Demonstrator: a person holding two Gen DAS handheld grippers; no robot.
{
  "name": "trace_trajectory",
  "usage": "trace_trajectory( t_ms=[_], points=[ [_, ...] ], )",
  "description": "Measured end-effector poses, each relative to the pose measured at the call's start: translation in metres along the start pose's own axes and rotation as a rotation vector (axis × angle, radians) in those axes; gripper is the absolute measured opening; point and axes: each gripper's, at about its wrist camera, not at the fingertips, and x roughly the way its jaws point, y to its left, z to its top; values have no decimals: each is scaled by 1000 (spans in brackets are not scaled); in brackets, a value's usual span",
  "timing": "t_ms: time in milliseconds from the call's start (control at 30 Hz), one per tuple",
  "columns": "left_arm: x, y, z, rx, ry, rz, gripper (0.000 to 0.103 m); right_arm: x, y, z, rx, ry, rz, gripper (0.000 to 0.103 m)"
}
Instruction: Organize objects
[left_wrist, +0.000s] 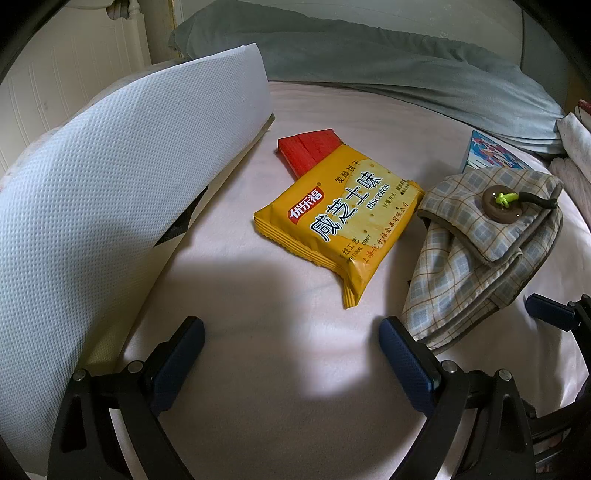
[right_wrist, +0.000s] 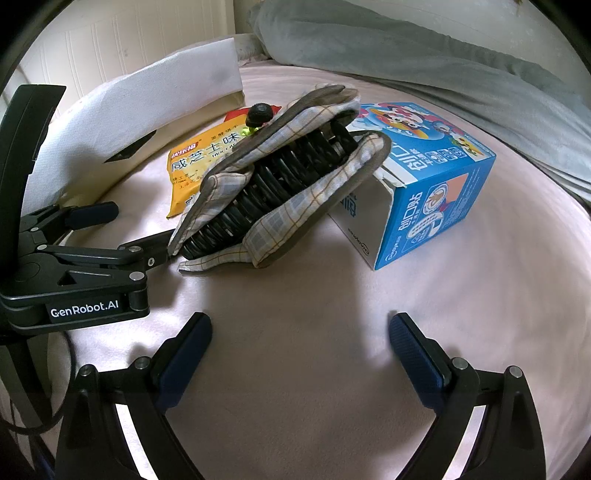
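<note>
A yellow biscuit packet lies on the pink bed sheet, over a red flat block. A plaid cloth pouch with a brown button lies to its right; in the right wrist view the plaid pouch gapes open with a black ribbed object inside. A blue carton stands behind it. My left gripper is open and empty, short of the packet. It also shows in the right wrist view, beside the pouch's near end. My right gripper is open and empty, short of the pouch.
A white textured bag stands along the left. A grey blanket lies across the back of the bed. More fabric is piled at the far right. A white headboard is behind the bag.
</note>
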Motion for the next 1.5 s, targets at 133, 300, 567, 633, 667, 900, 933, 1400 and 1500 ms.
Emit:
trace_trajectory(
  t_ms=[133,300,567,633,667,900,933,1400,1500],
  points=[
    [0,0,0,0,0,0,97,-2,0,-2,-4,1,-4,97],
    [0,0,0,0,0,0,97,-3,1,-2,-6,2,-7,97],
    [0,1,1,1,1,-1,97,-5,3,-2,-4,2,-3,97],
    [1,1,1,1,1,-1,97,-6,4,-2,-4,2,-2,97],
    [1,1,1,1,1,0,97,-6,3,-2,-4,2,-2,97],
    [1,1,1,1,1,-1,97,-6,2,-3,-4,2,-3,98],
    [1,1,1,1,1,-1,97,-6,2,-3,-4,2,-2,98],
    [1,1,1,2,1,-1,97,-7,4,-4,-5,3,-3,98],
    [1,1,1,2,1,-1,97,-8,4,-5,-6,2,-4,98]
  ],
)
